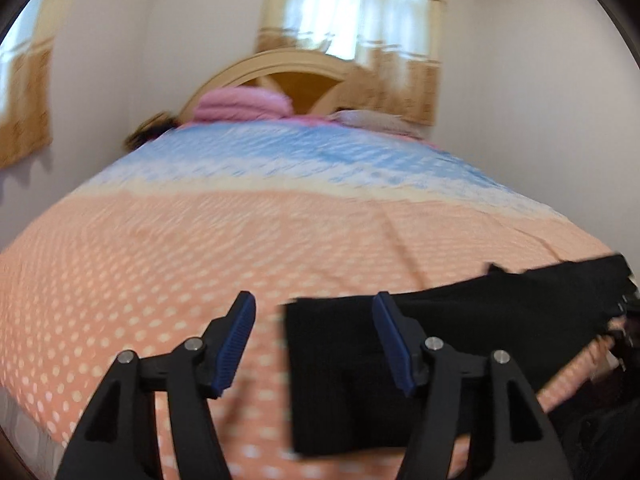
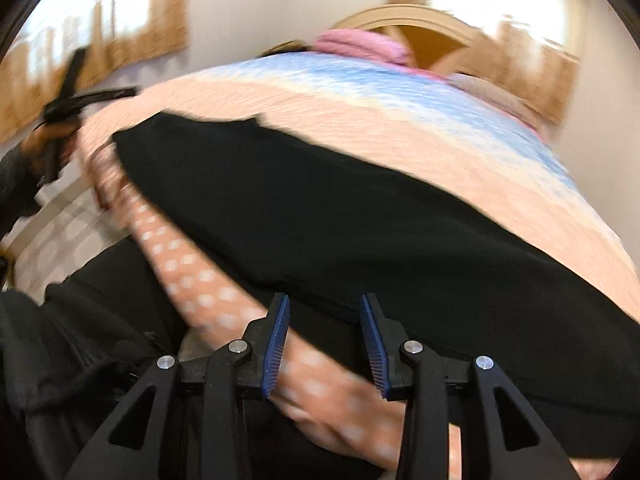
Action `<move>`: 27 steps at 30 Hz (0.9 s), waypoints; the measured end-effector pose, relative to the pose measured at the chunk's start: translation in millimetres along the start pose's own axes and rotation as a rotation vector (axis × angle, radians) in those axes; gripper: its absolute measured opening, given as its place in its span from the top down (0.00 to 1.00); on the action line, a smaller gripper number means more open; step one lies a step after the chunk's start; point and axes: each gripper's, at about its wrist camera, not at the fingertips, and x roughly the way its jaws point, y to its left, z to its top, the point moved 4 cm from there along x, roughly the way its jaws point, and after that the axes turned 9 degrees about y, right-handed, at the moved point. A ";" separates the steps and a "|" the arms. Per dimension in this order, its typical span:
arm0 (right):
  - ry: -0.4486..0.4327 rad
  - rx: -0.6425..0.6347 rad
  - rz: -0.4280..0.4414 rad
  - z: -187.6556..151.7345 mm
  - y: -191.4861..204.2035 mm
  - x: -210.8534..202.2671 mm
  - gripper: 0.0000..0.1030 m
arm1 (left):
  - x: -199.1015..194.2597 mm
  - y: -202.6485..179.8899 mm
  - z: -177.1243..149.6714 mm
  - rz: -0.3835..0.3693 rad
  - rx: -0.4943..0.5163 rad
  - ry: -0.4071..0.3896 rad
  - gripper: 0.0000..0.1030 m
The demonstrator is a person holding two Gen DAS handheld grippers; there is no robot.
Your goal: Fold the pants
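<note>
Lying flat – black pants (image 1: 460, 332), dotted peach bedspread (image 1: 200, 248) beneath.

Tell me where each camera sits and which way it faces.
Left wrist: on the left gripper, open, facing up the bed toward the headboard; black pants at right.
Right wrist: on the right gripper, open, facing across the pants; a hand at left.
Shared: pants, bed, headboard.

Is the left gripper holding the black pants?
No, the left gripper is open, and the pants lie flat on the bed.
</note>
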 end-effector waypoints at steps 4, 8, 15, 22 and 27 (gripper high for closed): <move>-0.045 0.194 -0.059 -15.4 -59.7 -36.8 0.63 | 2.1 -73.8 5.3 -0.104 0.154 0.019 0.38; -0.119 0.485 -0.116 -48.6 -135.0 -83.7 0.63 | 22.4 -148.5 -2.4 -0.233 0.281 0.067 0.38; -0.160 0.887 -0.100 -104.6 -226.3 -102.0 0.63 | 48.2 -251.2 -26.3 -0.424 0.433 0.155 0.51; -0.181 0.984 -0.070 -128.8 -244.0 -94.1 0.63 | 47.3 -316.5 -53.5 -0.530 0.595 0.221 0.51; -0.208 1.030 -0.078 -156.9 -258.5 -107.2 0.63 | 63.2 -327.2 -64.6 -0.498 0.649 0.280 0.57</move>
